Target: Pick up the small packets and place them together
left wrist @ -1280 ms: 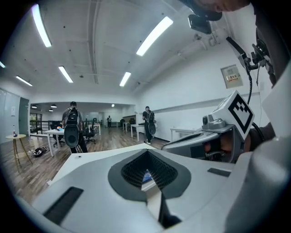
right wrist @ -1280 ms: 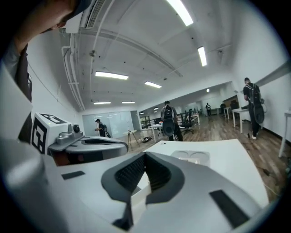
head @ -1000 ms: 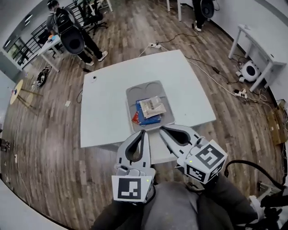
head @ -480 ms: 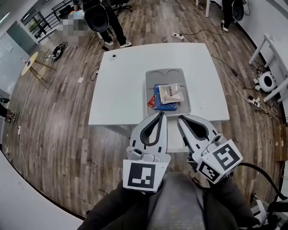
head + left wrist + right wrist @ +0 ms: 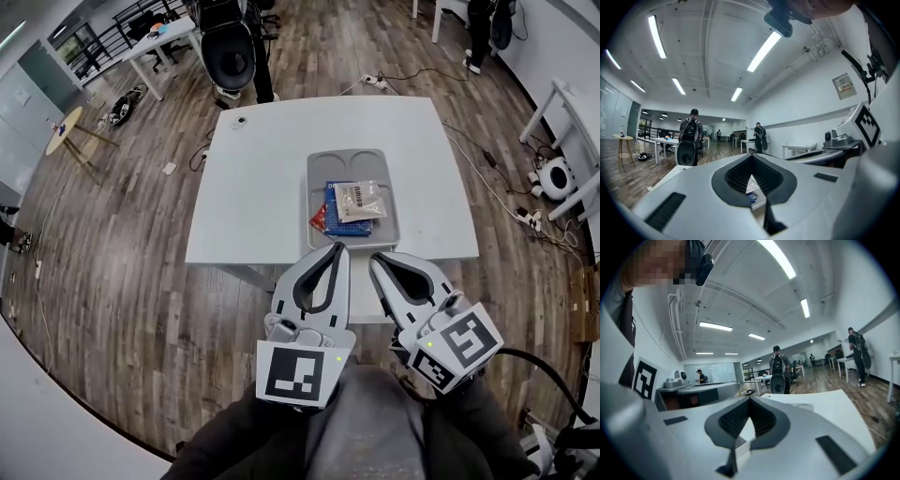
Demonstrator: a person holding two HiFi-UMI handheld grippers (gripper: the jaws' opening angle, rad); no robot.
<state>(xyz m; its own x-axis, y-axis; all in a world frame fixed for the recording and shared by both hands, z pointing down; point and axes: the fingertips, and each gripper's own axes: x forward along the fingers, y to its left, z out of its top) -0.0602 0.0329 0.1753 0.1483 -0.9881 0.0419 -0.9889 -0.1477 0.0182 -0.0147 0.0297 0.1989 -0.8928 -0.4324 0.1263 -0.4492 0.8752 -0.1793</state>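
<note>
Looks basically done imo: the small blue, red and clear packets [image 5: 349, 204] sit piled in the grey plastic tray [image 5: 347, 157] by the front edge of the white worktop [image 5: 262, 178], left gripper [image 5: 336, 249] and right gripper [image 5: 377, 260] both empty with jaws together, so any further pick means opening first.

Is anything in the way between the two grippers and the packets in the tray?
Nothing visible does. The packets lie piled in the grey tray on the white table. The left gripper and right gripper, both shut and empty, are held on the tray's near side, with no other object between.
</note>
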